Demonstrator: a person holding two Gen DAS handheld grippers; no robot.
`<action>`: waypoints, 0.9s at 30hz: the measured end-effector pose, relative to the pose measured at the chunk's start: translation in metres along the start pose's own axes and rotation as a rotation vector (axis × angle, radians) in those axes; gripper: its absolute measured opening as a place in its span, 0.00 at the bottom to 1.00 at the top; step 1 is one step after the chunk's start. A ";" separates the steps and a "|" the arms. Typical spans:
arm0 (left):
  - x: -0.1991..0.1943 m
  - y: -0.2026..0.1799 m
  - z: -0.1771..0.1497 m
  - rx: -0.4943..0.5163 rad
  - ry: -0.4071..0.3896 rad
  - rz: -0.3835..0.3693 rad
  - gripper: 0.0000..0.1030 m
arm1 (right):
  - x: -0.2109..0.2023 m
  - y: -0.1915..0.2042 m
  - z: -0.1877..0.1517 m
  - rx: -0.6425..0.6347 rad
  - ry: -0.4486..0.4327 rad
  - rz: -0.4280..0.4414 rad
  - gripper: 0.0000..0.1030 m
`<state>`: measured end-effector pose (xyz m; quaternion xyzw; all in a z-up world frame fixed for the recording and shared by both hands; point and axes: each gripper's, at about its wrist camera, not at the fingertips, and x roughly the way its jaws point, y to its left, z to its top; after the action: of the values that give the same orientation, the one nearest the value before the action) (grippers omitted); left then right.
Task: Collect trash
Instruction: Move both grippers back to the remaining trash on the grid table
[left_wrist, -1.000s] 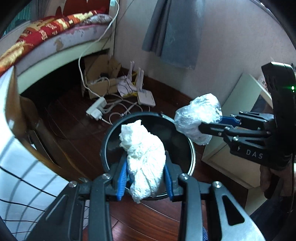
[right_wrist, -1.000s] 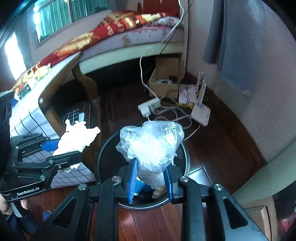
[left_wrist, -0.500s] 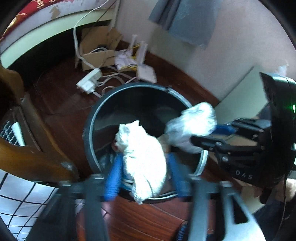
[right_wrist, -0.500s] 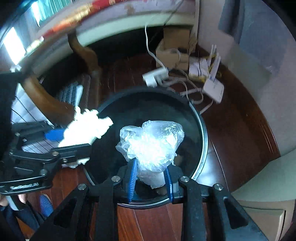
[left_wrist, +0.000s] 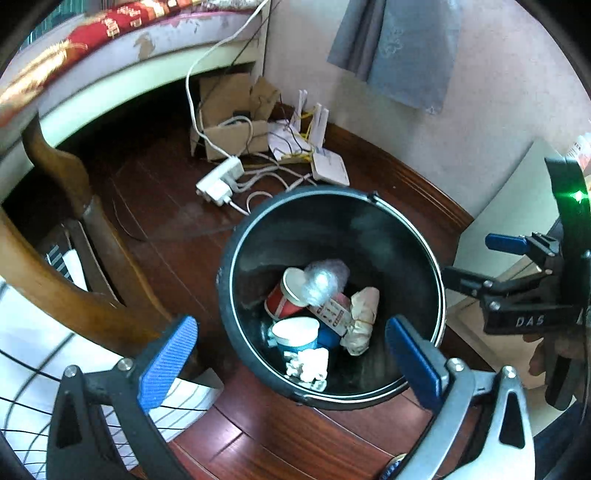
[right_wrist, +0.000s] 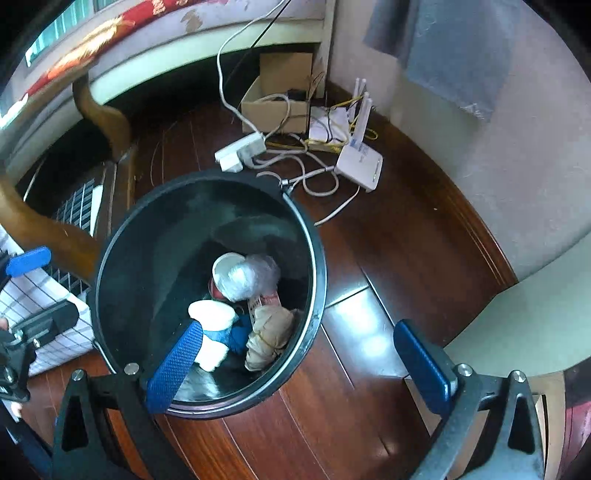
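Black trash bin (left_wrist: 236, 295) upright, mouth up, both hand-held grippers (left_wrist: 291, 354) (right_wrist: 310, 365) spread wide, holding nothing

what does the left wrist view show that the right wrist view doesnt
Only the left wrist view shows the crumpled white tissue at the near edge of the bin's contents, and the right gripper with its DAS label, open and empty.

Only the right wrist view shows the left gripper at the frame's left edge, also open.

Both show the black trash bin on the wooden floor, holding a clear plastic wad, paper cups and a tan bundle, plus the cardboard box, power strip and white router by the wall.
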<state>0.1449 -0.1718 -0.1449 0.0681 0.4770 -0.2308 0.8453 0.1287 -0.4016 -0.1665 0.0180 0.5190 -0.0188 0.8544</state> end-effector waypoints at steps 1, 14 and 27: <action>-0.003 0.000 0.001 0.003 -0.009 0.004 1.00 | -0.005 0.000 0.003 0.004 -0.011 0.008 1.00; -0.048 0.006 0.014 -0.009 -0.125 0.053 1.00 | -0.057 0.023 0.023 -0.026 -0.139 0.032 1.00; -0.086 0.016 0.013 -0.026 -0.194 0.097 1.00 | -0.091 0.054 0.031 -0.089 -0.221 0.073 1.00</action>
<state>0.1251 -0.1344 -0.0677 0.0574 0.3920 -0.1887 0.8986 0.1174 -0.3483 -0.0710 -0.0032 0.4208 0.0337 0.9065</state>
